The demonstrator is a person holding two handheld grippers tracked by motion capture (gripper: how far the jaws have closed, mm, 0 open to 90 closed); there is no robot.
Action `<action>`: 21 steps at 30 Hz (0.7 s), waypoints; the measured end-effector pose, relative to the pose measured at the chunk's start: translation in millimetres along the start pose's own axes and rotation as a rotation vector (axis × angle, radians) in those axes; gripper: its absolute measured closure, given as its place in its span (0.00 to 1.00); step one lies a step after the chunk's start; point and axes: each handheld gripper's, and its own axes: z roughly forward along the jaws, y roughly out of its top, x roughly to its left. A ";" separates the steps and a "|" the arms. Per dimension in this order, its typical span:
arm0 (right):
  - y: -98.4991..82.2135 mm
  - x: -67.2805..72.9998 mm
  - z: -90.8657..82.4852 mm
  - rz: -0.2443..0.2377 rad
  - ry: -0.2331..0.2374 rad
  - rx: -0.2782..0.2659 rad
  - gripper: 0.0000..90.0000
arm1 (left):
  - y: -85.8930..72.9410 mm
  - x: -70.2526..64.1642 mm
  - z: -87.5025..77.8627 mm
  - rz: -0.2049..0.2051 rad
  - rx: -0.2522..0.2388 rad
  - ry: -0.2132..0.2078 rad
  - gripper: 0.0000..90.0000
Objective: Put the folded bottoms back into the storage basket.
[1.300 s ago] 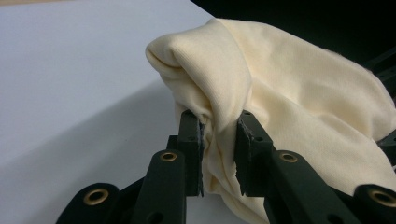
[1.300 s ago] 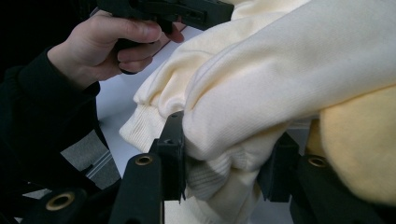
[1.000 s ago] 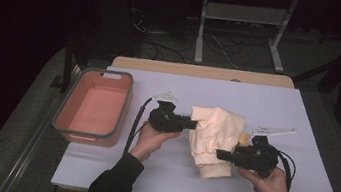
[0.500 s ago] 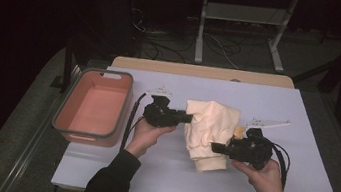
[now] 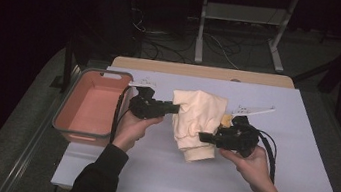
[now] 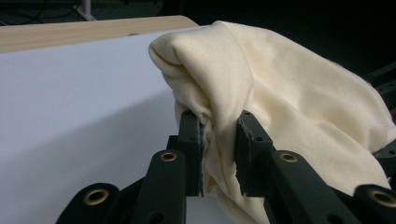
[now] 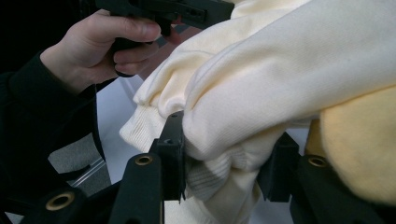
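A cream knit garment (image 5: 198,116), bunched and folded with a ribbed cuff, is held just over the white table (image 5: 147,173) between my two grippers. My left gripper (image 5: 177,108) comes in from the left, shut on a fold at the garment's upper left edge. In the left gripper view the pads (image 6: 191,140) pinch a narrow pleat of the cloth (image 6: 280,88). My right gripper (image 5: 201,137) is shut on a thick roll at the lower right. In the right gripper view its jaws clamp the cuffed roll (image 7: 224,158), and the other hand (image 7: 93,46) shows beyond it.
A salmon-pink tub (image 5: 70,121) stands at the table's left edge, close to the left hand. A wooden strip (image 5: 202,71) runs along the table's far edge. A yellower patch (image 5: 226,120) shows beside the right gripper. Dark floor with cables lies beyond.
Both hands have carried the garment to the left and away from the person, lifting it a little. Both grips have stayed the same.
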 end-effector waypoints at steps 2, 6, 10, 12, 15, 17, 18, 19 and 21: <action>2.9 1.5 2.5 -0.007 0.002 0.001 0.65 | 0.5 1.1 -3.5 -0.001 -0.004 0.004 0.82; 7.6 4.3 6.7 -0.013 0.011 0.001 0.65 | 2.3 3.2 -11.1 -0.001 -0.009 0.014 0.82; 12.7 6.7 12.2 -0.019 0.018 0.000 0.65 | 3.9 6.0 -19.1 -0.008 -0.015 0.026 0.82; 15.9 8.1 15.4 -0.026 0.022 0.000 0.65 | 4.4 9.3 -23.5 -0.021 -0.022 0.023 0.82; 20.6 10.7 19.9 -0.030 0.026 -0.002 0.65 | 4.9 12.6 -29.9 -0.033 -0.031 0.027 0.82; 23.8 12.4 22.8 -0.035 0.027 0.000 0.65 | 5.3 13.9 -33.6 -0.036 -0.036 0.036 0.82; 25.2 13.4 24.3 -0.035 0.029 0.001 0.65 | 5.5 14.7 -35.3 -0.038 -0.037 0.039 0.82; 26.4 14.1 25.9 -0.038 0.028 0.002 0.65 | 5.6 15.5 -37.0 -0.039 -0.038 0.043 0.82; 28.9 15.5 28.6 -0.038 0.032 0.002 0.65 | 6.0 16.7 -40.4 -0.041 -0.041 0.047 0.82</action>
